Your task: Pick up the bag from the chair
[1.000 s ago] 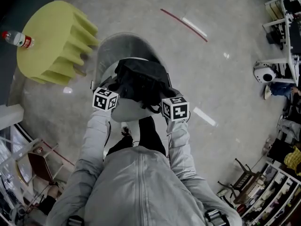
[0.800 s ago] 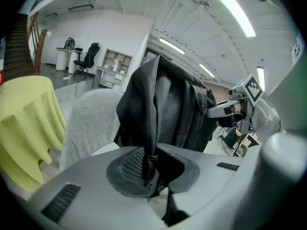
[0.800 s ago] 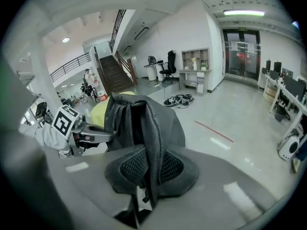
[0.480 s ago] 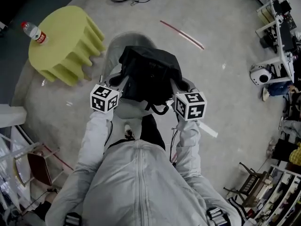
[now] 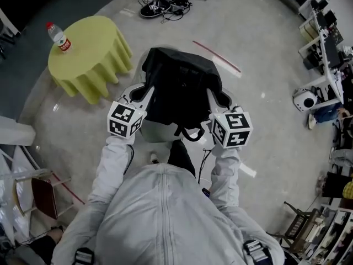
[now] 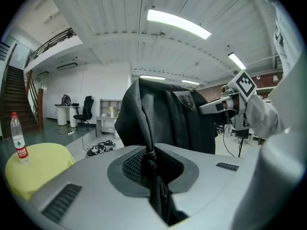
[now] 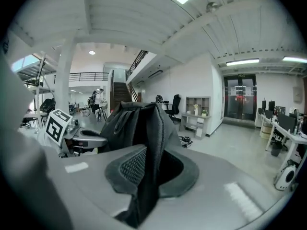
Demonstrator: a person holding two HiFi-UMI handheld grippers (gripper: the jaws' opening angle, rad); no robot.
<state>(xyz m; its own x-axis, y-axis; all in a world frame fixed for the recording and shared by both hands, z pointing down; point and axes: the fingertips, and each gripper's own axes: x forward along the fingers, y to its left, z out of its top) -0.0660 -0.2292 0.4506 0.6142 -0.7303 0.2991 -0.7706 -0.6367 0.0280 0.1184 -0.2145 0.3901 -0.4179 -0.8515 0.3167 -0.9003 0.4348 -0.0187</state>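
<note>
Grey floor (image 5: 276, 54) all around. At the left, one round yellow counter (image 5: 94, 51). In the middle, one pale chair (image 5: 157, 130), right under one black bag (image 5: 179, 90) held up between two grippers. Left gripper (image 6: 151, 162) fingers pinched shut on bag cloth; right gripper (image 7: 146, 169) fingers the same. Past the bag, one dark heap of cords (image 5: 165, 5) and one thin red line (image 5: 216, 56). On the counter, one water bottle (image 5: 57, 36), red label too small to read.
</note>
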